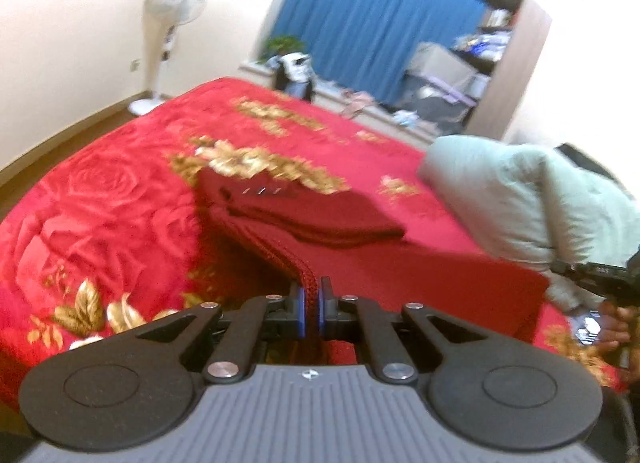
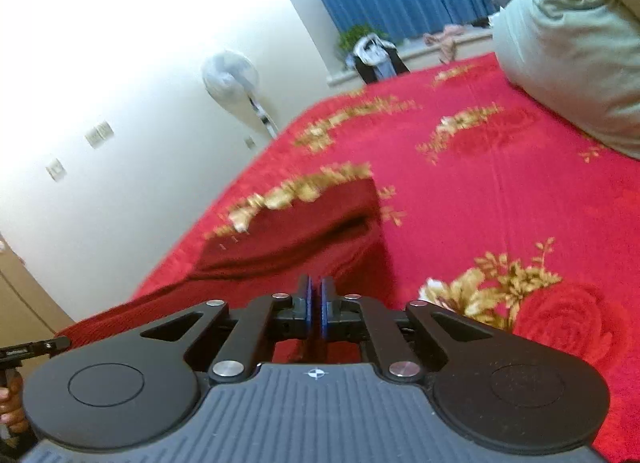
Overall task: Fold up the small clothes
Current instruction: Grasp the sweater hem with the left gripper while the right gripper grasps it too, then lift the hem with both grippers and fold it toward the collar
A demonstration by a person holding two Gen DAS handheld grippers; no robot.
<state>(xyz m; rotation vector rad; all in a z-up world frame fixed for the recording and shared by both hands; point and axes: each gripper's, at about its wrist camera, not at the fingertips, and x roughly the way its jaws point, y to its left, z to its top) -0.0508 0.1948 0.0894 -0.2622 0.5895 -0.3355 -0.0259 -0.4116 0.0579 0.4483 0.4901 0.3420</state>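
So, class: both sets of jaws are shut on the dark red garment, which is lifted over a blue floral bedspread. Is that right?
Not quite. The bedspread is red with gold flowers, as the left wrist view shows; only the curtain is blue. Both jaws are shut on the dark red garment.

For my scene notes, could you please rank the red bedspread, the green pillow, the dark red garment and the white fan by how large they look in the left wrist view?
1. Red bedspread.
2. Dark red garment, though nearness to the camera enlarges it.
3. Green pillow, partly cut off, so close to the garment.
4. White fan, farthest away.
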